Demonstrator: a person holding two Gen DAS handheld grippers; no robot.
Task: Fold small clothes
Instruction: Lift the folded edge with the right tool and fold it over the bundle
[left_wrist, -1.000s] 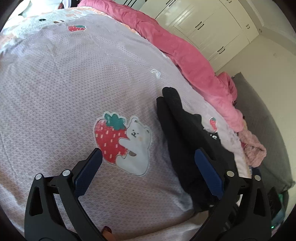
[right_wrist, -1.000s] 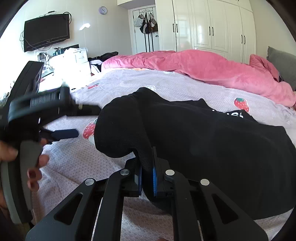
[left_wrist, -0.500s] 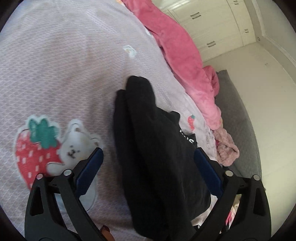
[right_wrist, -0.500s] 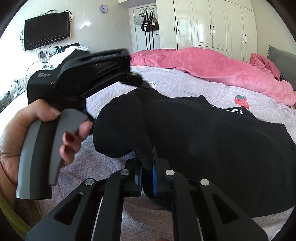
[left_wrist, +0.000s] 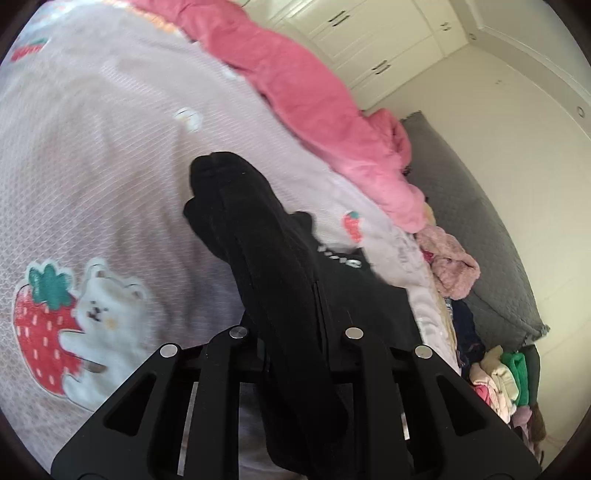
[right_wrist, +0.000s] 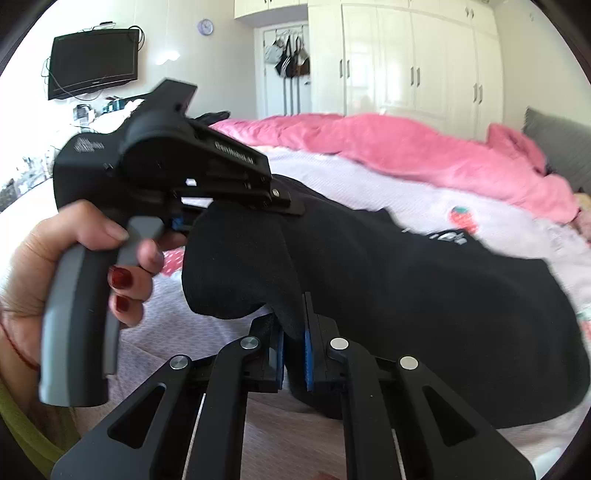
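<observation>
A black garment with white lettering lies on the lilac bedsheet, part of it lifted into a ridge. My left gripper straddles that ridge; its jaws are closing, with black fabric pinched between them. In the right wrist view the same left gripper reaches in from the left, held by a hand, its tips on the top of the black garment. My right gripper is shut on a lower fold of the garment, with the cloth squeezed between its blue pads.
A pink duvet is bunched along the far side of the bed. A grey cushion, a fuzzy pink garment and a pile of coloured clothes lie to the right. White wardrobes and a wall TV stand beyond.
My left gripper swung right, from the strawberry-bear print to over the black garment, and its wide jaws came together on the fabric. The right gripper kept its grip and its place.
</observation>
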